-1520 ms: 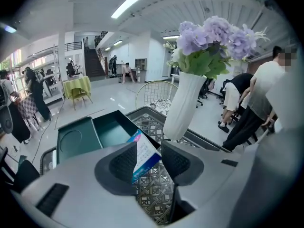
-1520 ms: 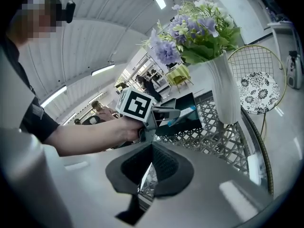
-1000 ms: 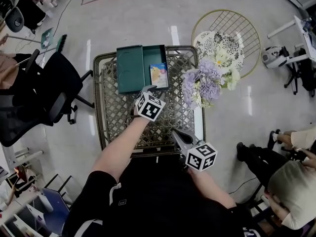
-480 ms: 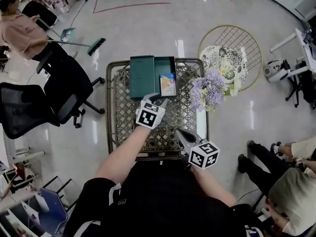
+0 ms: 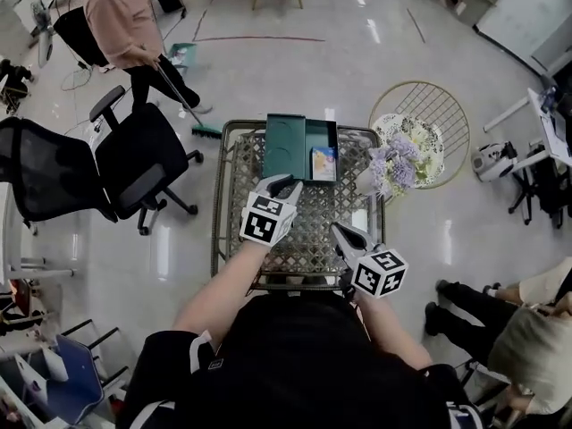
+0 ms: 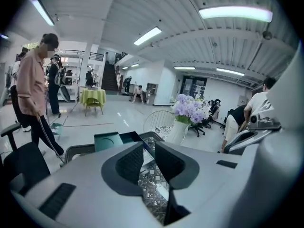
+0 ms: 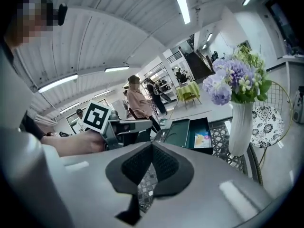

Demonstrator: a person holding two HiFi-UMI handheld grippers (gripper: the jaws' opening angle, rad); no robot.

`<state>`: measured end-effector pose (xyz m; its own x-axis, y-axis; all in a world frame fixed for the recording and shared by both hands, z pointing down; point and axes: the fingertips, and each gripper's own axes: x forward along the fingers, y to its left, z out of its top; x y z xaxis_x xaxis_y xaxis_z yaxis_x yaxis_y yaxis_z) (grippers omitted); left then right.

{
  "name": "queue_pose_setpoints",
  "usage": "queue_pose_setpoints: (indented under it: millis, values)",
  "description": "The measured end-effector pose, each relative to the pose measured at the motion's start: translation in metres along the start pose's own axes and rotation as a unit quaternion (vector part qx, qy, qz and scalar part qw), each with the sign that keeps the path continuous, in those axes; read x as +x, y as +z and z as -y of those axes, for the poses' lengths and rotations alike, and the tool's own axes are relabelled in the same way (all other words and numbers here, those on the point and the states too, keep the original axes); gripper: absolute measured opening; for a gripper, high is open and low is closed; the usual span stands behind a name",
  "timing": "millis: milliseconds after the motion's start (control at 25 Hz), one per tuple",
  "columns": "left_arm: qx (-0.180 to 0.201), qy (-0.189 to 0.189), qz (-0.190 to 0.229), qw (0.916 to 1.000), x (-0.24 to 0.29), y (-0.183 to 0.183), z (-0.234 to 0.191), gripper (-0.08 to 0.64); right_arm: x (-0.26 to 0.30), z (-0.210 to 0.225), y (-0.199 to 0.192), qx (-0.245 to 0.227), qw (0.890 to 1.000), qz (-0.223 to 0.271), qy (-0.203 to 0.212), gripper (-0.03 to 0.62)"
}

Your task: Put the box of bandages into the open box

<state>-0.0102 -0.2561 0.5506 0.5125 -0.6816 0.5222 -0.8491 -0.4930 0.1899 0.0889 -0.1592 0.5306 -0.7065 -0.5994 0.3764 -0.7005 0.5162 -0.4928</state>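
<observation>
The dark green open box [image 5: 288, 147] lies at the far edge of the lattice table [image 5: 234, 206], lid flap to the left. The colourful box of bandages [image 5: 323, 163] lies inside its right half, also seen in the right gripper view [image 7: 203, 138]. My left gripper [image 5: 284, 186] hovers just short of the green box [image 6: 108, 140]. Its jaws are closing with a gap still showing and nothing between them [image 6: 148, 144]. My right gripper [image 5: 345, 233] hangs over the table's near right part, its tips together and empty [image 7: 152, 147].
A white vase of purple flowers [image 5: 391, 162] stands on the table's right edge. A round wire table [image 5: 435, 114] is beyond it. A black office chair [image 5: 134, 164] and a person sweeping [image 5: 121, 25] are at the left. People sit at the right [image 5: 527, 329].
My left gripper has drawn back from the green box toward me and its jaws have narrowed. The bandage box stays in the box. The view has tilted up and a person sweeping has come in.
</observation>
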Motion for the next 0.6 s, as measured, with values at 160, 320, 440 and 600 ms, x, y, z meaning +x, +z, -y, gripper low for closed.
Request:
queue_pose_setpoints:
  millis: [160,320,440,600]
  values:
    - [-0.014,0.002,0.026,0.9996,-0.033,0.011,-0.011,0.071,-0.009,-0.012,0.016,-0.019,0.999,0.026,-0.015,0.008]
    - [-0.027,0.005,0.046,0.9986,-0.057,0.017,-0.014,0.065,-0.021,-0.018,0.031,-0.037,0.998,0.044,-0.026,0.008]
    - [-0.03,0.013,0.055,0.9979,-0.076,0.019,-0.014,0.063,-0.031,-0.022,0.04,-0.046,0.997,0.054,-0.027,0.008]
    - [-0.032,0.031,0.07,0.9965,-0.097,0.023,-0.017,0.058,-0.043,-0.017,0.056,-0.06,0.996,0.067,-0.024,0.008]
